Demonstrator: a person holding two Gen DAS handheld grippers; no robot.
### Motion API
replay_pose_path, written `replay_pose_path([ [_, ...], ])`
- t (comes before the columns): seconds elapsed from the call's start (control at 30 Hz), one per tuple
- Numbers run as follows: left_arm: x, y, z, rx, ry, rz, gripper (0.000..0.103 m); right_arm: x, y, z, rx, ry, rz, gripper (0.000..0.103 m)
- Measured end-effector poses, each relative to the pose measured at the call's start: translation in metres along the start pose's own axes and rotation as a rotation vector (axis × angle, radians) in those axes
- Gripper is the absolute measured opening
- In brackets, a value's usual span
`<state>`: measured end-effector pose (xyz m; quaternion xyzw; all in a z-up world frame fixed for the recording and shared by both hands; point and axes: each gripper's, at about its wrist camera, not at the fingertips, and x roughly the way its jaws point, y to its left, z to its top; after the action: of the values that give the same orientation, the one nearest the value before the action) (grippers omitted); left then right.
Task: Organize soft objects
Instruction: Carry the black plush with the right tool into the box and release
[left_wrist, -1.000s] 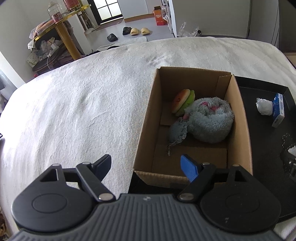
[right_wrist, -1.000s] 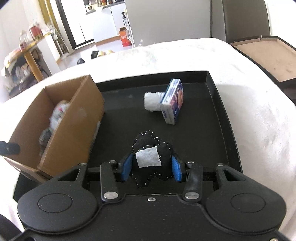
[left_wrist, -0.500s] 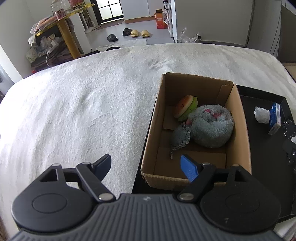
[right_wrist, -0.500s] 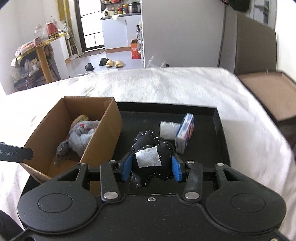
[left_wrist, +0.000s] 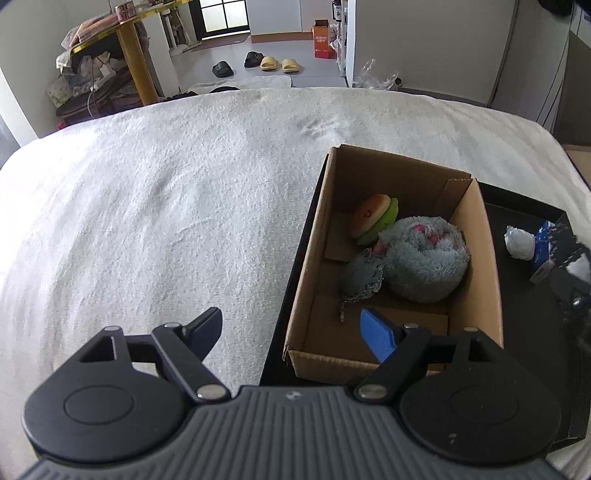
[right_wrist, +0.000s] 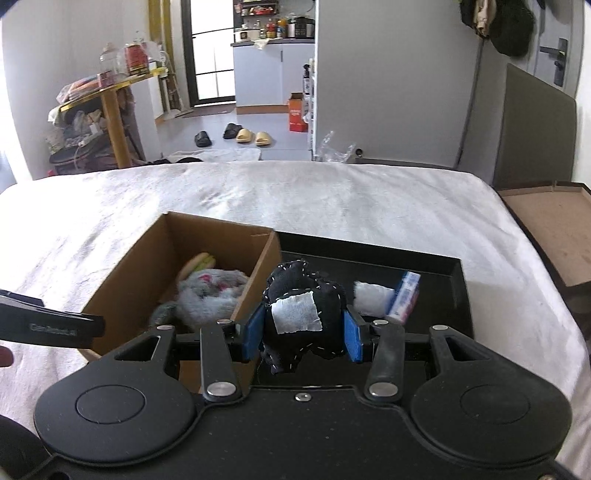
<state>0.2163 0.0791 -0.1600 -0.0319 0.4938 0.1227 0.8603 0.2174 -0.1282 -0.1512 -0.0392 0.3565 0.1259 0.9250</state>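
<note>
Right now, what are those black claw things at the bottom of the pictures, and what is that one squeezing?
Those are two grabbers, like big tongs, and a person holds one in each hand. Each has a little camera that looks out along its two fingers, so every picture is taken from one grabber.

In the left camera's picture, the left grabber is open and holds nothing. In front of it is a cardboard box with a fluffy grey toy and a small burger toy inside.

In the right camera's picture, the right grabber squeezes a black stuffed toy with white stitches and a white patch. Behind it a black tray holds a white wad and a small blue box. Everything sits on a white blanket.
</note>
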Motion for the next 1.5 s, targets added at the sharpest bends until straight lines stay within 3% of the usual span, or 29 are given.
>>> replay_pose_path([
  [0.53, 0.028, 0.027, -0.012, -0.100, 0.015, -0.088, 0.080, 0.017, 0.050, 0.013, -0.083, 0.052, 0.059, 0.046],
  [0.7, 0.029, 0.034, -0.015, -0.137, -0.007, -0.115, 0.075, 0.023, 0.062, 0.016, -0.088, 0.068, 0.076, 0.046],
  [0.8, 0.031, 0.036, -0.017, -0.145, -0.005, -0.129, 0.063, 0.029, 0.068, 0.016, -0.090, 0.087, 0.084, 0.046],
  [0.97, 0.035, 0.043, -0.016, -0.189, 0.003, -0.161, 0.027, 0.035, 0.083, 0.015, -0.117, 0.101, 0.099, 0.048],
  [1.07, 0.035, 0.043, -0.014, -0.191, 0.000, -0.191, 0.014, 0.038, 0.090, 0.015, -0.125, 0.108, 0.108, 0.049],
  [1.27, 0.033, 0.040, -0.014, -0.180, 0.000, -0.186, 0.014, 0.037, 0.097, 0.017, -0.143, 0.088, 0.100, 0.060],
  [1.5, 0.026, 0.034, -0.012, -0.142, 0.007, -0.145, 0.021, 0.029, 0.084, 0.014, -0.115, 0.085, 0.077, 0.062],
])
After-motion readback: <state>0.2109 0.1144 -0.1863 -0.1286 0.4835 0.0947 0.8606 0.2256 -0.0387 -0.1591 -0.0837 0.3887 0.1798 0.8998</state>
